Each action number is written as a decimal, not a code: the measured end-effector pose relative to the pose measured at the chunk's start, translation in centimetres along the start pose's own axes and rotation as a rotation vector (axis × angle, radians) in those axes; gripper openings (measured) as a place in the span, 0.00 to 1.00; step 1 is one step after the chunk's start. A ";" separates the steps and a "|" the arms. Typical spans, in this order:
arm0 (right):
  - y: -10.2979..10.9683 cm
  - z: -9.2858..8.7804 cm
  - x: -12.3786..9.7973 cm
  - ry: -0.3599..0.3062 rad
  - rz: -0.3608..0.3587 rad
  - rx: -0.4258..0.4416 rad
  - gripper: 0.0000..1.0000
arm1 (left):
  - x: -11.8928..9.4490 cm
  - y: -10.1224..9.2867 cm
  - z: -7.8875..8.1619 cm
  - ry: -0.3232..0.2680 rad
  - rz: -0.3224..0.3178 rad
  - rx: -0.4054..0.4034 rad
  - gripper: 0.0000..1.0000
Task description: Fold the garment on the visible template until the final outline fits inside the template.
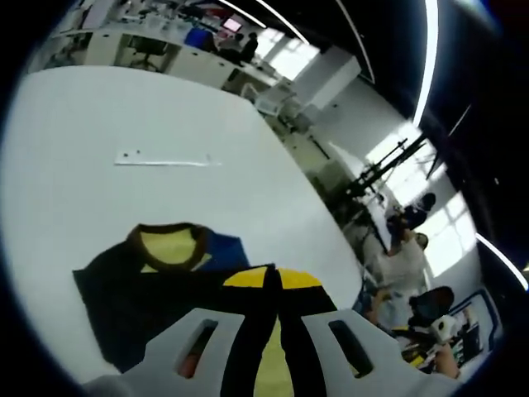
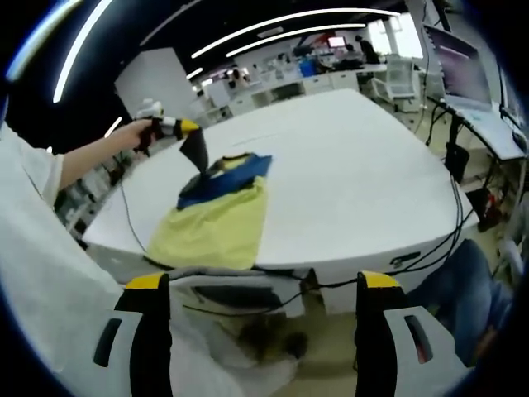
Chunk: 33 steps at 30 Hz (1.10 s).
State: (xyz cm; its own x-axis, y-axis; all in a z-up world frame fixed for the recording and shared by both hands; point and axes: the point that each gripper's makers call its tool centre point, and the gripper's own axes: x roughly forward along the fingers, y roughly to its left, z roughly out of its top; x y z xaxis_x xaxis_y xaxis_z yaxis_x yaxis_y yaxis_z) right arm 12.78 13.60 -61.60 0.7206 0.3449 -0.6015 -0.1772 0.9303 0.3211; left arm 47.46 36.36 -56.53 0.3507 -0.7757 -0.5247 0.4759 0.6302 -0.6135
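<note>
- The garment (image 2: 219, 217), yellow and blue with a dark collar, lies on the white table (image 2: 347, 165) near its front edge, at the corner nearest the person.
- In the right gripper view it looks partly folded: a blue and dark layer sits over the far end, and the yellow body spreads flat toward the table edge.
- The left gripper (image 1: 273, 285) has its jaws pressed together on a dark flap of the garment (image 1: 165, 281); the cloth runs between the jaws.
- In the right gripper view that left gripper (image 2: 195, 149) lifts a dark peak of cloth above the pile, so a fold seems to be under way, not finished.
- The right gripper (image 2: 262, 331) stands with its jaws wide apart and nothing between them, off the table and low in front of it, well away from the garment.
- My judgement: the task is somewhere in the middle; at least the lifted flap must be laid down, and the long yellow part likely needs folding too.
- No template outline can be made out under or around the garment, so fit cannot be judged.
- A thin pale strip (image 1: 165, 162) lies farther out on the table; what it is I cannot tell.
- The garment's near edge is hidden behind the left jaws in the left gripper view.
</note>
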 end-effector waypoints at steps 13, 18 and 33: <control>-0.1 0.1 0.2 0.007 -0.001 0.009 0.93 | 1.5 0.7 -0.9 0.022 0.008 -0.028 0.00; -0.3 0.0 0.3 0.005 0.000 0.015 0.93 | 2.0 1.0 -1.0 0.025 0.015 -0.039 0.00; -0.3 0.9 1.1 0.007 0.040 -0.040 0.94 | 3.9 1.4 -1.6 0.032 0.021 -0.086 0.00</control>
State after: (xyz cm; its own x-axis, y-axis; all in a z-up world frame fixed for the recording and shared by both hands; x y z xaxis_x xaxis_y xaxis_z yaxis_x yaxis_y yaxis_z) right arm 14.22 13.59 -61.71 0.7077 0.3825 -0.5941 -0.2326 0.9200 0.3153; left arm 48.19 34.29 -60.38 0.3338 -0.7614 -0.5557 0.3968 0.6482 -0.6499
